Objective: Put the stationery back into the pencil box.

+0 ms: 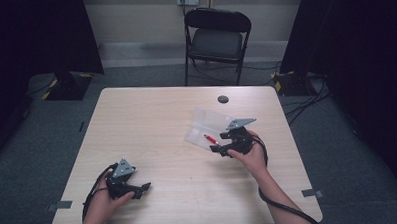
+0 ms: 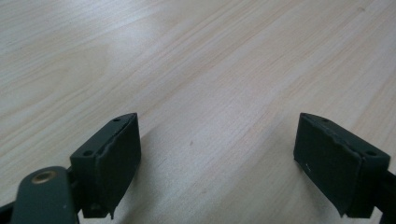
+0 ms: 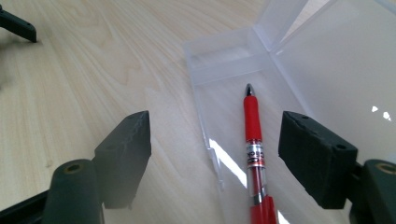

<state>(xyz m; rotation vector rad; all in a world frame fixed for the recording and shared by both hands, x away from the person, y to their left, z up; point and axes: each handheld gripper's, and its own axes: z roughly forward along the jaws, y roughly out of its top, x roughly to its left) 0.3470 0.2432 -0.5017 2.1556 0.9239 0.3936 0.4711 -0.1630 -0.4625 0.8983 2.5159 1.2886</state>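
A red pen [image 3: 252, 135] lies inside a clear plastic case [image 3: 322, 70] whose lid is folded back. In the high view the case [image 1: 203, 123] rests right of the table's centre, with the pen [image 1: 210, 138] in its near half. My right gripper [image 3: 215, 149] is open, its jaws standing wide to either side of the pen without touching it. From above, the right gripper [image 1: 217, 141] sits at the case's near right corner. My left gripper [image 2: 217, 163] is open over bare wood, with nothing between its jaws. It rests near the front left of the table [image 1: 143, 190].
The light wooden table [image 1: 151, 113] carries a small dark round spot [image 1: 223, 99] near its far edge. A black folding chair [image 1: 217, 39] stands behind the table. Dark curtains hang at both sides, and cables lie on the floor at the right.
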